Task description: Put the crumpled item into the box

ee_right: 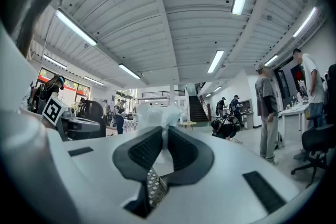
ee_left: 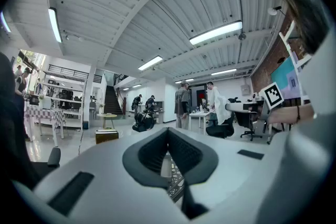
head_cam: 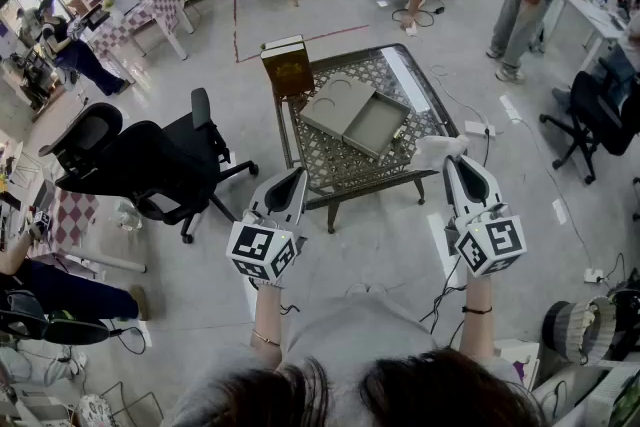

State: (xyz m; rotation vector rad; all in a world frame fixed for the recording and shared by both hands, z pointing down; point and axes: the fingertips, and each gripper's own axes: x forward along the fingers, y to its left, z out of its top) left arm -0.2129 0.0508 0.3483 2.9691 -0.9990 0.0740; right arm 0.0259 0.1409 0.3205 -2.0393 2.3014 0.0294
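Right gripper view: the right gripper has its jaws pinched on the crumpled white item, over the bench's near right corner, apart from the open box mid-bench. The left gripper has its jaws together, empty.

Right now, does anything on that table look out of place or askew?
Nothing looks spilled or broken. The grey box lies open, skewed to the edges of the table, its lid beside it. A brown box stands at the far left corner, apparently overhanging the edge.
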